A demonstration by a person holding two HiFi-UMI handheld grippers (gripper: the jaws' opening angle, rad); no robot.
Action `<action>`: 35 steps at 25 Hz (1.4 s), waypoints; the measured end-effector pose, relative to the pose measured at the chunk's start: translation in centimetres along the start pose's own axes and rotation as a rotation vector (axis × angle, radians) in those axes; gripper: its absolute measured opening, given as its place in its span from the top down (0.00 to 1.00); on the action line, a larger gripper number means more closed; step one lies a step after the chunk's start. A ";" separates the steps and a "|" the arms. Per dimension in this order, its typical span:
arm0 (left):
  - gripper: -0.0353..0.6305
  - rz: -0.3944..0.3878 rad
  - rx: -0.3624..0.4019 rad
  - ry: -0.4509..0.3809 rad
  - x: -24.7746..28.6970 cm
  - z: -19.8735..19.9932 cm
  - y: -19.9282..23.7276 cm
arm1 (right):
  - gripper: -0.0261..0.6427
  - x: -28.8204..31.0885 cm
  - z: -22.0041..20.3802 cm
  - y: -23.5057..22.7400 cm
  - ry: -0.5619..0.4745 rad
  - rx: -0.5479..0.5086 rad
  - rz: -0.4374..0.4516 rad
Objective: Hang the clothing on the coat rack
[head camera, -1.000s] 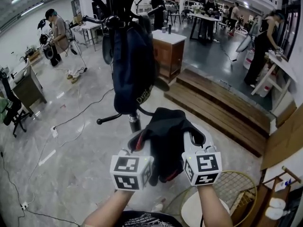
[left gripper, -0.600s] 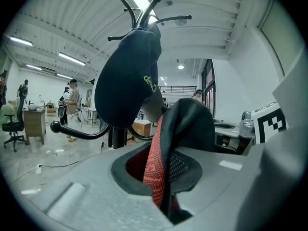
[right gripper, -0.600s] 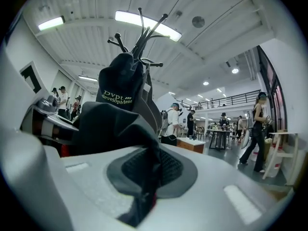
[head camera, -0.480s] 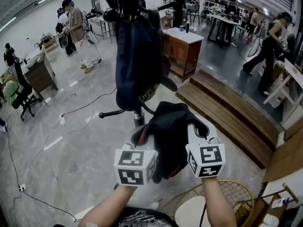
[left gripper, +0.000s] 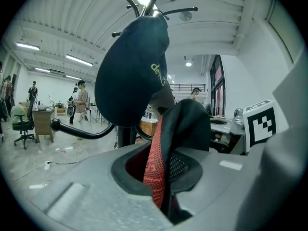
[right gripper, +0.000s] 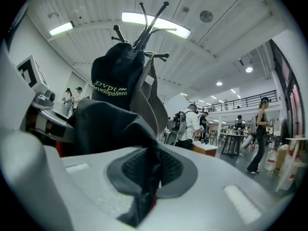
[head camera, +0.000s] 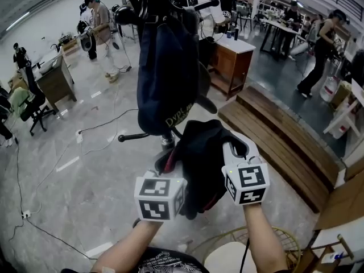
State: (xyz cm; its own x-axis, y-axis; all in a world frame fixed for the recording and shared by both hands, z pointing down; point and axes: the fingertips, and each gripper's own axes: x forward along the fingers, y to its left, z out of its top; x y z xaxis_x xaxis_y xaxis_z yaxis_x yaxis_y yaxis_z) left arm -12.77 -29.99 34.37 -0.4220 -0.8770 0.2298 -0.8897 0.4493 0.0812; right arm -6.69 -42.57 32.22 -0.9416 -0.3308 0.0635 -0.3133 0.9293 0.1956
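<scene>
**A:** Left tool [left gripper: 161,177] and right tool [right gripper: 144,186] were both clamped on the black garment [head camera: 202,164], held just short of the coat rack [head camera: 151,1].

**B:** So mid-carry. Next it probably needed lifting onto a free hook, clear of the navy item [head camera: 168,67].

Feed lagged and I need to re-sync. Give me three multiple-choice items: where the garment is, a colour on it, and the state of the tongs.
1. Where is the black garment?
A) on a rack hook
B) held up near the coat rack, not on it
C) on the floor

2. Its trim at the left tongs is:
A) yellow
B) white
C) red

3. The right tongs are:
A) shut on the garment
B) open and empty
C) shut on the rack pole

Answers:
1 B: both tongs hold it below the hanging navy item.
2 C: a red band shows in the left gripper view.
3 A: dark cloth is pinched between the jaws.
</scene>
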 end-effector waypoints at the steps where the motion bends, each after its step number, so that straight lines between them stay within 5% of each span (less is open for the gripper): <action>1: 0.91 0.008 -0.003 0.001 0.2 0.0 0.1 | 0.93 0.4 0.1 -0.1 -0.003 -0.007 0.013; 18: 0.91 0.078 -0.049 0.045 2.5 -1.9 1.7 | 0.93 5.5 -2.2 1.0 0.037 -0.029 0.204; 35: 0.91 0.086 -0.055 0.065 4.3 -3.3 1.5 | 0.93 7.0 -4.7 1.6 0.066 0.036 0.277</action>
State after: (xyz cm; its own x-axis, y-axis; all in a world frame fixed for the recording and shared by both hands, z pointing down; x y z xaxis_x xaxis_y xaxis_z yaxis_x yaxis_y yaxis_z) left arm -15.38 -32.51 38.72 -0.4827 -0.8228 0.3000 -0.8389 0.5328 0.1113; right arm -13.23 -44.22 37.58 -0.9822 -0.0719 0.1733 -0.0500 0.9906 0.1276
